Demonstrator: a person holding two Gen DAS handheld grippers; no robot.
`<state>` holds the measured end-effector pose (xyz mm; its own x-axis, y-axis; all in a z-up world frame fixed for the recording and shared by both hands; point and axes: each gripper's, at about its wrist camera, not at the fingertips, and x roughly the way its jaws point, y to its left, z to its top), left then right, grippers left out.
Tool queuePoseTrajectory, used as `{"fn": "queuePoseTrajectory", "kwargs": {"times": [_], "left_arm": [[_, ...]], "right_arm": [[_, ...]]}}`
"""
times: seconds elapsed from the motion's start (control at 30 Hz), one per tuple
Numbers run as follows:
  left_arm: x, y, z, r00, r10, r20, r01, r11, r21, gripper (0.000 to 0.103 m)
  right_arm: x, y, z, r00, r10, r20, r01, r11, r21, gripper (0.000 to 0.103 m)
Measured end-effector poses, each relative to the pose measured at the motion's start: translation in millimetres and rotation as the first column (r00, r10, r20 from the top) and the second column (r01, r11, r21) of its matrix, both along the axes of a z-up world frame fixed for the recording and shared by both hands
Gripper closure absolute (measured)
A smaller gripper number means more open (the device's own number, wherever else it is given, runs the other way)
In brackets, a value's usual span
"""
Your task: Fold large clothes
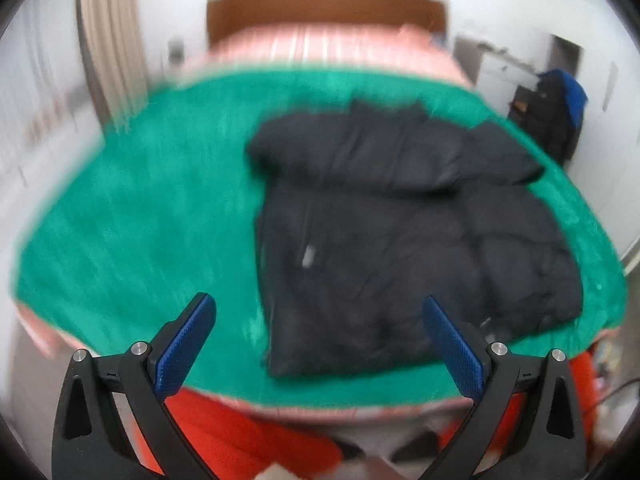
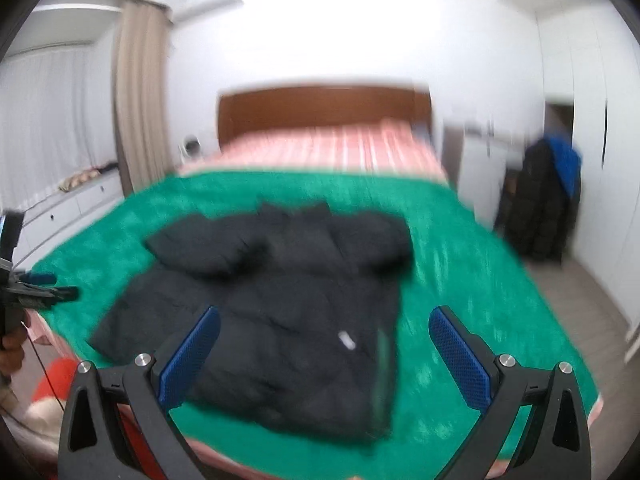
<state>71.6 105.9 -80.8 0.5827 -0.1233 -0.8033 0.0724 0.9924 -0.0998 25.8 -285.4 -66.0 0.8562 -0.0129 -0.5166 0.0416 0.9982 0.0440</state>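
A black puffer jacket (image 1: 404,224) lies flat on a green blanket (image 1: 140,220) spread over the near end of a bed, both sleeves folded in across its chest. It also shows in the right wrist view (image 2: 280,308), on the same blanket (image 2: 460,280). My left gripper (image 1: 318,308) is open and empty, held above the bed's near edge, short of the jacket's hem. My right gripper (image 2: 324,320) is open and empty, held above the jacket's near hem. The left gripper (image 2: 36,288) shows at the far left of the right wrist view. Both views are motion-blurred.
A pink striped bedsheet (image 2: 332,144) and brown headboard (image 2: 320,108) lie beyond the blanket. A dark coat with a blue piece (image 2: 548,200) hangs at the right. A beige curtain (image 2: 138,100) and white drawers (image 2: 72,208) stand left. Something red (image 1: 240,436) is below the bed edge.
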Motion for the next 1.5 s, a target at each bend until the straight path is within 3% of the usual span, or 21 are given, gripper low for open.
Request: {"fn": "queuePoseTrajectory", "kwargs": {"times": [0.13,0.2,0.3,0.33,0.37,0.4,0.43,0.47,0.6,0.7,0.83,0.9,1.0,1.03,1.07,1.13,1.2,1.3,1.37,1.43,1.5], "left_arm": [[36,39,-73,0.980,-0.011,-0.196,-0.016,0.991,-0.134,0.001],[45,39,-93,0.973,-0.050,-0.227,0.010,0.985,-0.173,0.001],[51,32,-105,0.972,-0.044,-0.231,0.015,0.992,-0.128,0.001],[50,26,-105,0.974,-0.058,-0.218,0.034,0.993,-0.112,0.002],[49,22,-104,0.975,-0.062,-0.211,0.041,0.994,-0.101,0.022],[48,19,-104,0.975,-0.068,-0.212,0.049,0.994,-0.093,0.056],[46,16,-103,0.970,-0.090,-0.226,0.063,0.990,-0.123,0.069],[44,15,-100,0.971,-0.080,-0.224,0.054,0.991,-0.121,0.081],[26,8,-78,0.979,-0.083,-0.186,0.068,0.994,-0.083,0.088],[7,10,-75,0.979,-0.093,-0.183,0.085,0.995,-0.052,0.088],[-9,0,-106,0.977,-0.095,-0.189,0.112,0.990,0.081,0.086],[-13,-13,-111,0.979,-0.106,-0.174,0.136,0.975,0.173,0.083],[-21,-27,-98,0.976,-0.139,-0.170,0.183,0.943,0.279,0.070],[-24,-31,-87,0.975,-0.146,-0.167,0.192,0.934,0.302,0.066],[-27,-34,-72,0.976,-0.162,-0.143,0.200,0.926,0.320,0.055],[-29,-45,-33,0.971,-0.231,-0.061,0.238,0.913,0.331,0.033],[-29,-64,2,0.945,-0.324,0.041,0.287,0.885,0.367,0.011],[-13,-109,27,0.858,-0.491,0.155,0.386,0.813,0.436,0.003],[8,-147,19,0.806,-0.571,0.158,0.437,0.753,0.492,0.003],[43,-180,-7,0.793,-0.597,0.122,0.458,0.716,0.528,0.003],[91,-200,-43,0.817,-0.573,0.067,0.445,0.700,0.558,0.003]], "right_arm": [[38,-60,-77,0.959,0.030,-0.283,0.036,0.974,0.224,0.000],[52,-73,-112,0.935,0.079,-0.346,0.044,0.942,0.333,0.000],[68,-79,-144,0.912,0.073,-0.404,0.088,0.927,0.365,0.001],[70,-80,-149,0.905,0.080,-0.417,0.092,0.921,0.377,0.010],[74,-79,-151,0.904,0.093,-0.417,0.087,0.916,0.392,0.025],[76,-76,-147,0.906,0.120,-0.406,0.061,0.912,0.405,0.035],[77,-73,-143,0.905,0.140,-0.402,0.039,0.913,0.406,0.062],[76,-68,-136,0.903,0.138,-0.406,0.029,0.925,0.379,0.072],[62,-57,-107,0.906,0.114,-0.409,0.002,0.962,0.272,0.082],[39,-54,-92,0.906,0.121,-0.406,-0.014,0.966,0.258,0.082],[29,-46,-137,0.875,0.099,-0.474,0.016,0.972,0.233,0.082],[29,-44,-155,0.875,0.075,-0.478,0.051,0.968,0.246,0.081],[25,-44,-151,0.887,0.050,-0.460,0.068,0.969,0.237,0.073],[22,-45,-148,0.888,0.039,-0.459,0.078,0.969,0.234,0.061],[18,-48,-145,0.888,0.018,-0.459,0.096,0.970,0.224,0.040],[11,-55,-138,0.900,-0.015,-0.436,0.125,0.967,0.224,0.025],[4,-62,-129,0.912,-0.044,-0.407,0.148,0.963,0.227,0.025],[-5,-56,-117,0.928,-0.058,-0.369,0.151,0.962,0.228,0.025],[-7,-45,-111,0.937,-0.038,-0.347,0.121,0.968,0.222,0.025],[-5,-31,-105,0.945,-0.014,-0.326,0.089,0.972,0.216,0.025],[-13,-22,-101,0.950,0.010,-0.312,0.060,0.974,0.217,0.025]]}}
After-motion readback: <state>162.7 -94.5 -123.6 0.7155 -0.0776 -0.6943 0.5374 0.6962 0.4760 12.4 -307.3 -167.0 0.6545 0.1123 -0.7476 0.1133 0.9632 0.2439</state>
